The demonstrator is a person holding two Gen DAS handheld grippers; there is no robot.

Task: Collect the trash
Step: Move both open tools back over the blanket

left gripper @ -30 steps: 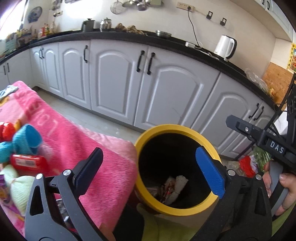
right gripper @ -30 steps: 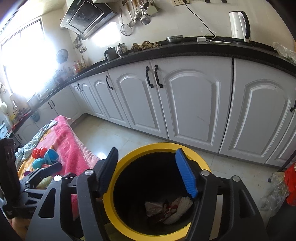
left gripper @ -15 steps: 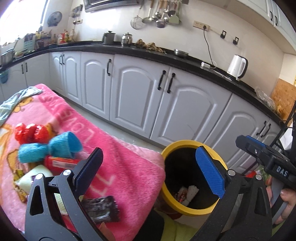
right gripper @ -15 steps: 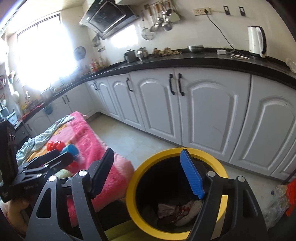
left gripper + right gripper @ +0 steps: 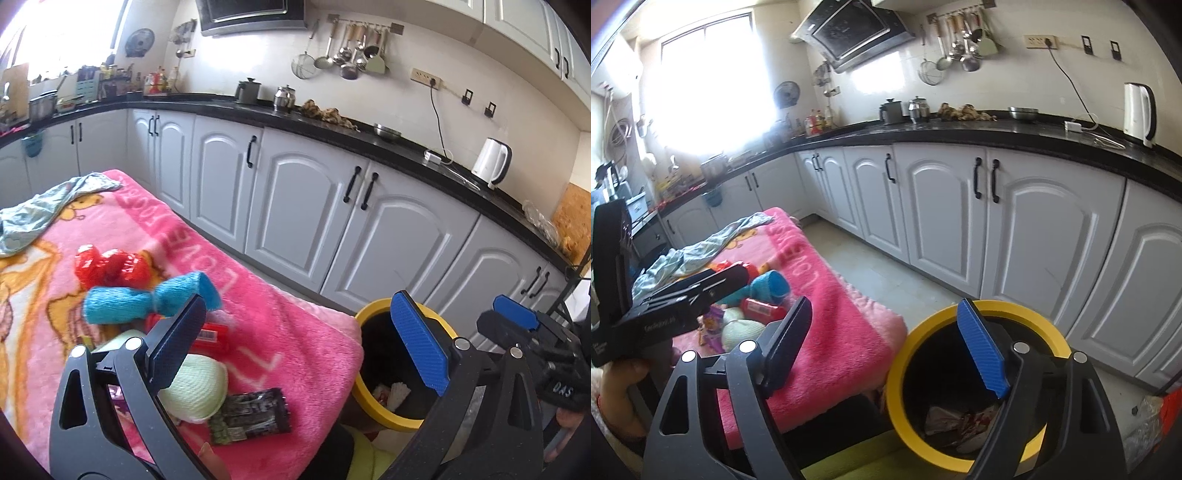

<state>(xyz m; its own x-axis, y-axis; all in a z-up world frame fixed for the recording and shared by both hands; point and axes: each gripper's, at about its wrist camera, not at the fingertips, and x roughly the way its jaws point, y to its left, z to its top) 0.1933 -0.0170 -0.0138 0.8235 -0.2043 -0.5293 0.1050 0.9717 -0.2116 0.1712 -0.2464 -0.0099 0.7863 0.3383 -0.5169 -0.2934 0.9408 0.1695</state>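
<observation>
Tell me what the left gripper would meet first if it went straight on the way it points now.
Probably the pink blanket near its edge beside the yellow-rimmed bin. The left gripper is open with nothing between its fingers; depth is unclear.

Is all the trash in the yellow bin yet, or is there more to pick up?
Some is done: crumpled wrappers already lie in the yellow bin. Nothing is in hand: the left gripper and right gripper have open, empty jaws. Left on the pink blanket: a red wrapper, blue mesh, pale green mesh and a dark packet.
</observation>
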